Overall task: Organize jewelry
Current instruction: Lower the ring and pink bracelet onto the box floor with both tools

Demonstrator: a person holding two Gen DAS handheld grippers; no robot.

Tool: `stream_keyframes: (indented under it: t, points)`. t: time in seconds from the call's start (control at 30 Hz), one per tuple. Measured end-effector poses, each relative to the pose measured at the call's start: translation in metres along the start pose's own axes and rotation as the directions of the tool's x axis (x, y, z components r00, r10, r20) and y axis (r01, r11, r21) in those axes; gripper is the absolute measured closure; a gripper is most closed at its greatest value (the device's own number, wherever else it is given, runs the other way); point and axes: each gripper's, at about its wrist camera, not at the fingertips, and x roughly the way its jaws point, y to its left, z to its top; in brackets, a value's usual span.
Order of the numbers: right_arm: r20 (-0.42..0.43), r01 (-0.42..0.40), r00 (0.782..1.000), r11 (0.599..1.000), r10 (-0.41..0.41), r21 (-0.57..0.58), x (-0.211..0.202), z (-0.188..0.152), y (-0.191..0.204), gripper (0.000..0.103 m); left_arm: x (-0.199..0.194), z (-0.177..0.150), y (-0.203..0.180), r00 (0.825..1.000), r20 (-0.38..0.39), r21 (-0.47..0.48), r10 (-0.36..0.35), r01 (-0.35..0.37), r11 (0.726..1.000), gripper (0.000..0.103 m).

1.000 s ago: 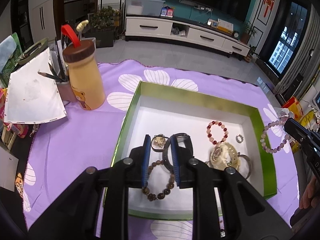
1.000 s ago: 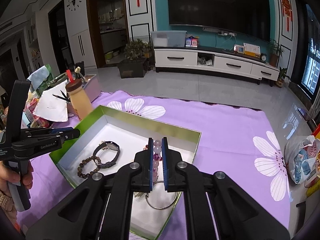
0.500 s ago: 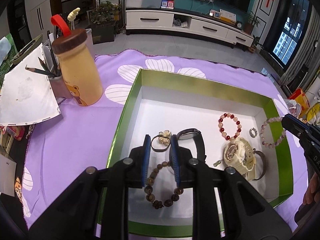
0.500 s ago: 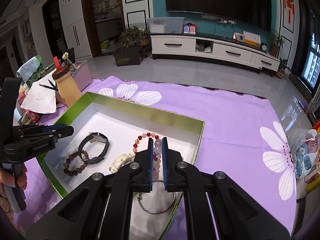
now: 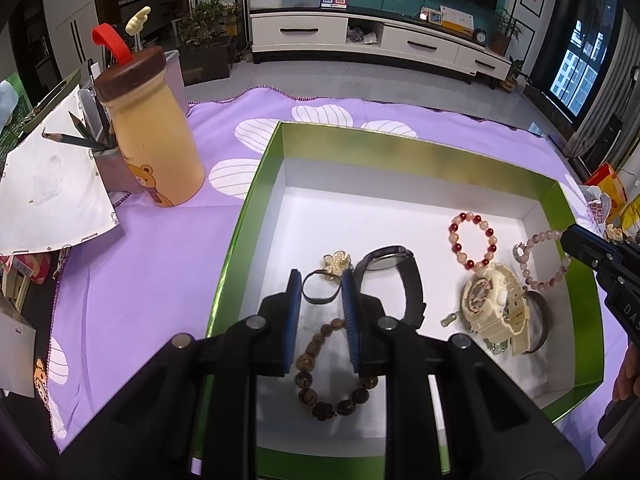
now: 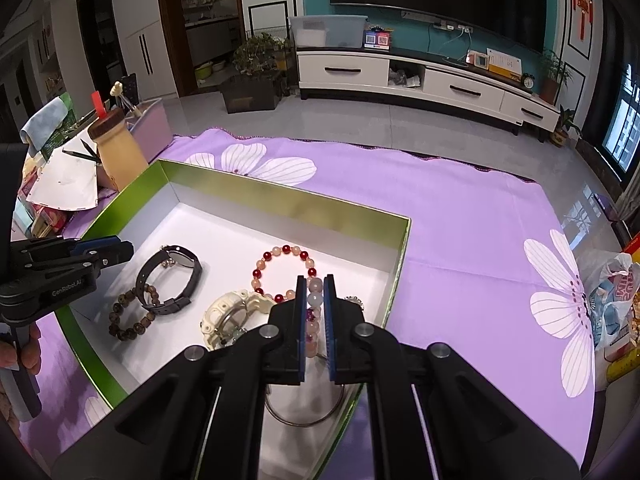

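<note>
Hanging from the right gripper (image 6: pixel 312 312), a pale pink bead bracelet (image 5: pixel 540 258) is pinched between its closed jaws and dangles over the near right corner of the green box (image 5: pixel 400 148), above the cream watch (image 5: pixel 496 308) and a thin metal bangle (image 6: pixel 304 408) lying under the jaws. Ahead of those jaws, on the white box floor, lies a red-and-pink bead bracelet (image 6: pixel 284 268); to their left a black watch (image 6: pixel 168 280) and a brown wooden bead bracelet (image 6: pixel 128 316).

The left gripper (image 5: pixel 322 312) hovers over the box's near left part with its jaws open and holding nothing. Between its blue pads show part of the brown bracelet and a small dark ring with a gold flower charm (image 5: pixel 336 262) just ahead of the tips; the black watch sits just to their right.

The box rests on a purple flowered cloth (image 6: pixel 460 220) covering the tabletop. Far left of the left jaws stand a yellow bear bottle (image 5: pixel 152 136), a pencil cup (image 5: pixel 114 168) and a white paper sheet (image 5: pixel 48 188).
</note>
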Motion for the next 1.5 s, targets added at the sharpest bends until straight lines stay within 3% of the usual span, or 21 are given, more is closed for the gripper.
stream_keyframes:
  t: [1.5]
  points:
    - [-0.041,0.069,0.997,0.997,-0.07,-0.036,0.0071,-0.0042,-0.0028,0.095,0.0071,-0.0007,-0.0039,0.998,-0.032,0.057,0.05,-0.048,0.997,0.083]
